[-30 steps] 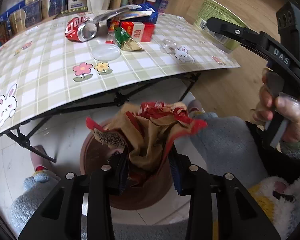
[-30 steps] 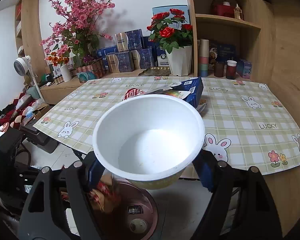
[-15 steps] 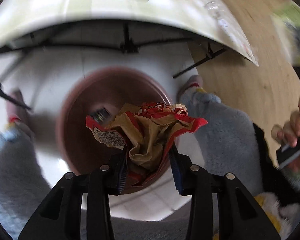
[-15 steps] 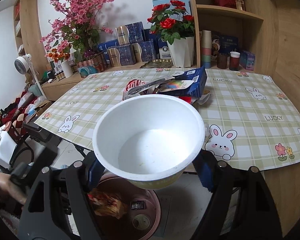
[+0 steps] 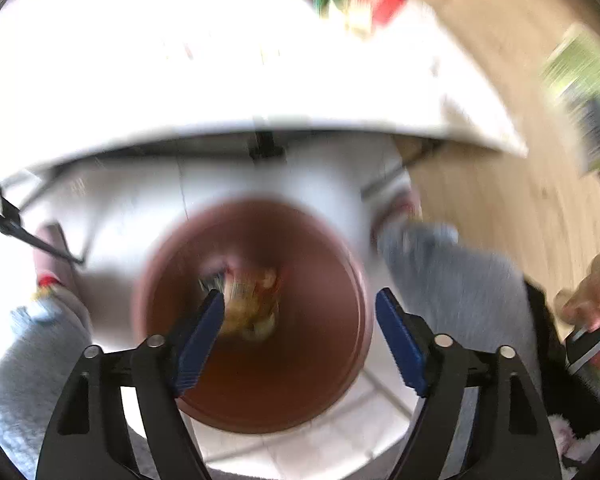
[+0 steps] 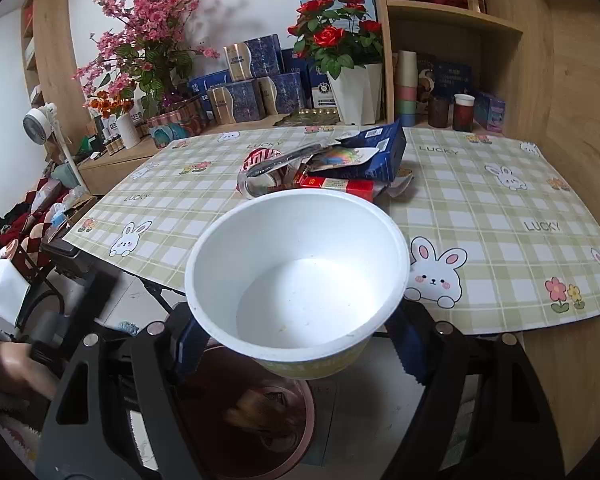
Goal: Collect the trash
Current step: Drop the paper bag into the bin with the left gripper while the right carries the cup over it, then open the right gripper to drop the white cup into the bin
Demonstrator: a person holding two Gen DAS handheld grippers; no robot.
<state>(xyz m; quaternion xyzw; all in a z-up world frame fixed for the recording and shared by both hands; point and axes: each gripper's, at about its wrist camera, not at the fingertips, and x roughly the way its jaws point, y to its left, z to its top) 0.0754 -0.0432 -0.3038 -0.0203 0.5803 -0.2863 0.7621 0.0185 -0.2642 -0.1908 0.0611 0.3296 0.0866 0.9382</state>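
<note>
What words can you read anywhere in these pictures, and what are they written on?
"LUCKY": printed several times on the checked tablecloth, clearest near its right edge.
White letters on the crushed red can: unreadable.
Print on the blue box and red box: too small.
Labels on the shelf boxes: too small.
Left wrist picture: all blurred, nothing readable.

From my left wrist view, motion blur smears the wrapper (image 5: 252, 304) inside the bin (image 5: 340, 280); its print is unreadable
</note>
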